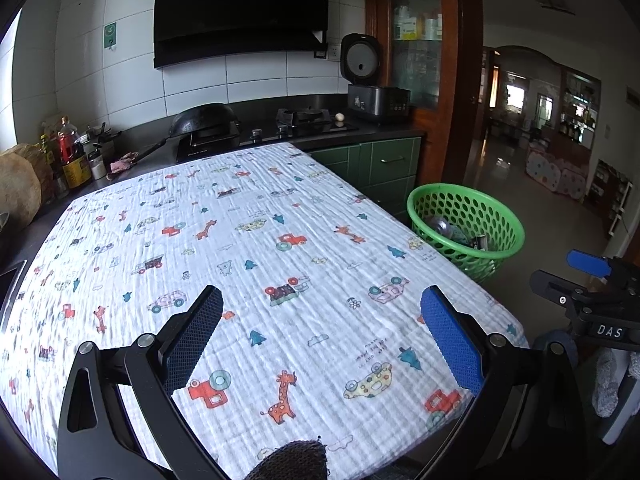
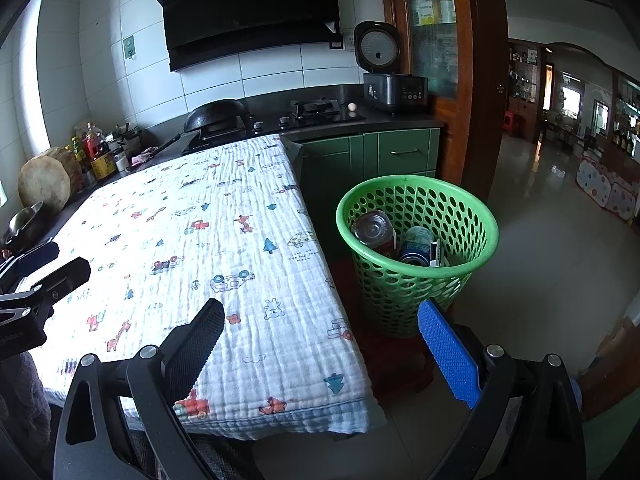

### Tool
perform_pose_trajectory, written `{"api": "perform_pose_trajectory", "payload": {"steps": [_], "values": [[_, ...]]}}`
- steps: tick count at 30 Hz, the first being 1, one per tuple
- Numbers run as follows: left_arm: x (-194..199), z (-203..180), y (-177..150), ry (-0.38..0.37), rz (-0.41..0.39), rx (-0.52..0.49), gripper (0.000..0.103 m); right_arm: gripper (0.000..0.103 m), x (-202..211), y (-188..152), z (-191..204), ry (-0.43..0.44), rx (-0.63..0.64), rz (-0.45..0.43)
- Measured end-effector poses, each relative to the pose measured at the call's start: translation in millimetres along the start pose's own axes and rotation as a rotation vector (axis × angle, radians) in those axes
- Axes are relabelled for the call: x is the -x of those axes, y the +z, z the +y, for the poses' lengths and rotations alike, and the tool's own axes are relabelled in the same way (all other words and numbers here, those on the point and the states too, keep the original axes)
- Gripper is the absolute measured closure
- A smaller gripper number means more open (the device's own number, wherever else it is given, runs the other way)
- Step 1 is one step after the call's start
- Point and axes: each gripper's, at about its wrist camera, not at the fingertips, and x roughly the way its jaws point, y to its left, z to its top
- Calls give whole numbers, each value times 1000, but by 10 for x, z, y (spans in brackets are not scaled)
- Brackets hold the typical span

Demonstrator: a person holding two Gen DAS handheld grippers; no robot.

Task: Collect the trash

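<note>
The left gripper (image 1: pixel 320 320) hangs over the patterned cloth (image 1: pixel 248 248), jaws spread wide and empty. The right gripper (image 2: pixel 320 332) (likewise gaping, nothing between its fingers) hangs above the cloth's near right corner. Just beyond, beside the table, the green basket (image 2: pixel 476 216) holds a bottle (image 2: pixel 374 230), a can (image 2: pixel 416 246) and a small carton (image 2: pixel 437 254). Farther off, a wok (image 2: pixel 218 114) sits on the stove.

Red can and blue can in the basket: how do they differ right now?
The red can lies at the left of the green basket, its silver end facing the camera; the blue can sits to its right, nearer the white carton. The red can looks larger in view. Both lie tilted inside the basket, touching neither open gripper.
</note>
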Motion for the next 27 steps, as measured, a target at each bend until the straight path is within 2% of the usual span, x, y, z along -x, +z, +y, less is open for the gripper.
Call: {"api": "perform_pose_trajectory", "payload": {"steps": [27], "values": [[47,50,-40,10,-3,15,5,9,0,3,89,19,20,-3]]}}
